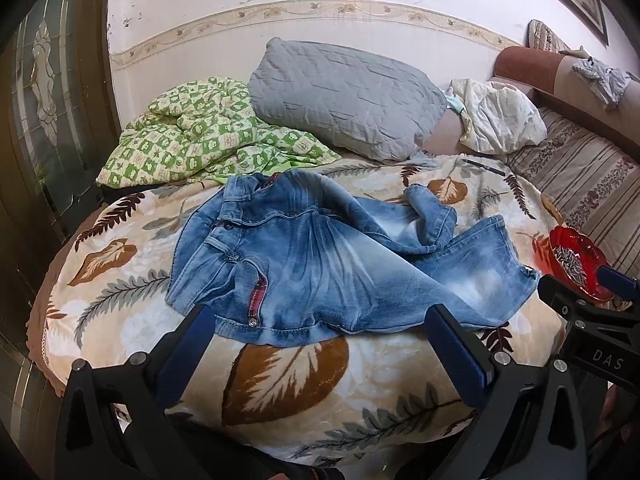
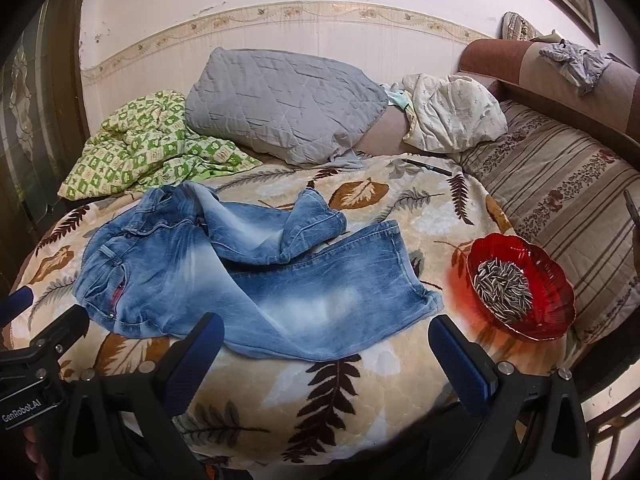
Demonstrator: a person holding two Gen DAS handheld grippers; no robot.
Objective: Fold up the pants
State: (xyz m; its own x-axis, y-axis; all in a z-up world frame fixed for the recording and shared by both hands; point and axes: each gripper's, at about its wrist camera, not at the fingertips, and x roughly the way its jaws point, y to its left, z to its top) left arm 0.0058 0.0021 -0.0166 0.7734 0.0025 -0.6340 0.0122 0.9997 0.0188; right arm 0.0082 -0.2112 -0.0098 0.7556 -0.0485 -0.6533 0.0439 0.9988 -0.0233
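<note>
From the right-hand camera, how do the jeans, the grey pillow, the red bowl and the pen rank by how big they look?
Largest to smallest:
1. Jeans
2. Grey pillow, though it lies farther back, so its true size is unsure
3. Red bowl, which is nearer the camera
4. Pen, a thin sliver

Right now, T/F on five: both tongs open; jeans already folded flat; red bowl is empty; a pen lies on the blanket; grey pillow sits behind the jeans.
1. Both tongs are open. True: left tongs and right tongs gape, holding nothing.
2. The jeans are folded flat. False: they lie spread, one leg crumpled over the other.
3. The red bowl is empty. False: it holds seeds.
4. A pen lies on the blanket. True.
5. The grey pillow sits behind the jeans. True.
</note>
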